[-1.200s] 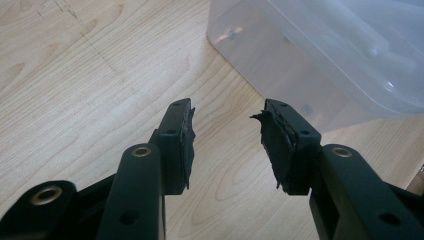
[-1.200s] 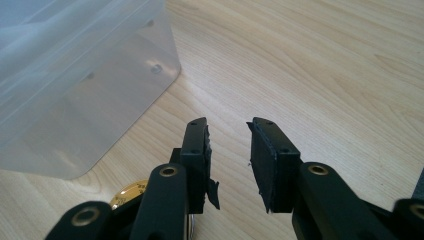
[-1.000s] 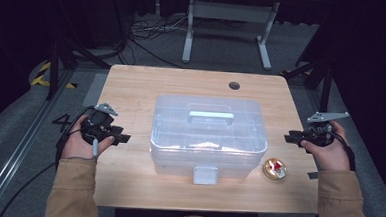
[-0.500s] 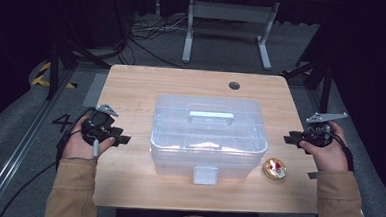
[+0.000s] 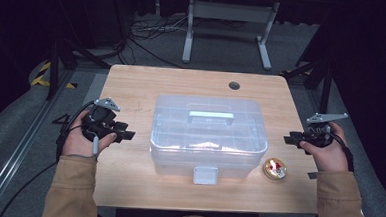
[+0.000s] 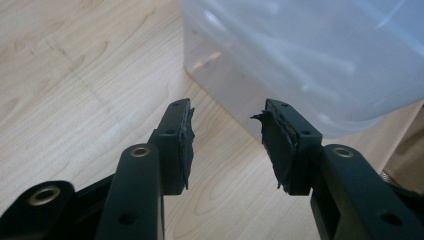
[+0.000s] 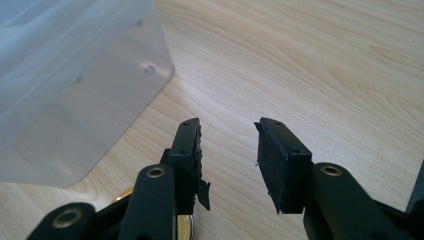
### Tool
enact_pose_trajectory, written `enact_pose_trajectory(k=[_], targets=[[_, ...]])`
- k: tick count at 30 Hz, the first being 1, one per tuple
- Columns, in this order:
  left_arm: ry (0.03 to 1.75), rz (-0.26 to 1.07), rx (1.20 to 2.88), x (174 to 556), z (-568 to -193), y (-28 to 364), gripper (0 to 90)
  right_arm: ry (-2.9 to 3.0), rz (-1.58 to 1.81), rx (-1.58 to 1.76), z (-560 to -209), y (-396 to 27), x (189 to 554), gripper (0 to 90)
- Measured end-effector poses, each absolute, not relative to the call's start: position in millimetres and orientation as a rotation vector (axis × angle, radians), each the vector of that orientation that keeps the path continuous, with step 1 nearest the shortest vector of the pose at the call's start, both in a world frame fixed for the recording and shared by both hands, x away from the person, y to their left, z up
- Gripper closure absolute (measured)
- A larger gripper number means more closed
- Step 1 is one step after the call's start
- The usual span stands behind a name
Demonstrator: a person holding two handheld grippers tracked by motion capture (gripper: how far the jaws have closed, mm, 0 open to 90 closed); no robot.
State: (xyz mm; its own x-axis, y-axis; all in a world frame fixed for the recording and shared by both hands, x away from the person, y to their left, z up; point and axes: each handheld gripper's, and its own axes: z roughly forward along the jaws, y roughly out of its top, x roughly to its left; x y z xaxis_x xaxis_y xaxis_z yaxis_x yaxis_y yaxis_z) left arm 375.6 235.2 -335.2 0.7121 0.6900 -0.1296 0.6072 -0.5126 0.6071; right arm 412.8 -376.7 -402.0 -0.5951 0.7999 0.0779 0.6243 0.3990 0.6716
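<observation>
A clear plastic storage box sits untouched between the left gripper and right gripper, both spread and empty, a small gold disc just beside the right fingers.

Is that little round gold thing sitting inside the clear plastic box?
No, in the high view the small round gold object lies on the wooden table, just outside the front right corner of the clear plastic box.

Pale wooden table, smooth and matt, grain visible. At centre, translucent frosted plastic box, glossy. At 4 o'clock from it, shiny gold-coloured metal tin. Matt black plastic jaws with ragged rubber pads.
</observation>
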Motion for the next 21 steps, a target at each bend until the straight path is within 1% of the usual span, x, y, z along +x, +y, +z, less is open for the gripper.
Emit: enact_pose_trajectory(k=[6, 10, 15, 18, 21], targets=[[0.899, 0.183, 2.280, 375.4, -309.9, 219.9, 55.6, 2.403, 0.980, 1.256, -402.8, -375.7, 412.6, 61.0], [0.868, 0.192, 2.295, 379.0, -301.5, 209.4, 55.4, 2.402, 0.981, 1.255, -403.3, -375.9, 411.9, 60.5], [0.822, 0.171, 2.291, 382.3, -292.3, 194.7, 55.3, 2.410, 0.975, 1.258, -404.8, -375.5, 410.8, 59.9], [0.772, 0.176, 2.309, 385.6, -287.0, 182.7, 55.2, 2.407, 0.978, 1.256, -405.2, -376.5, 409.4, 59.5], [0.727, 0.152, 2.321, 390.3, -282.9, 168.9, 54.9, 2.400, 0.983, 1.262, -405.7, -377.4, 407.8, 59.4]])
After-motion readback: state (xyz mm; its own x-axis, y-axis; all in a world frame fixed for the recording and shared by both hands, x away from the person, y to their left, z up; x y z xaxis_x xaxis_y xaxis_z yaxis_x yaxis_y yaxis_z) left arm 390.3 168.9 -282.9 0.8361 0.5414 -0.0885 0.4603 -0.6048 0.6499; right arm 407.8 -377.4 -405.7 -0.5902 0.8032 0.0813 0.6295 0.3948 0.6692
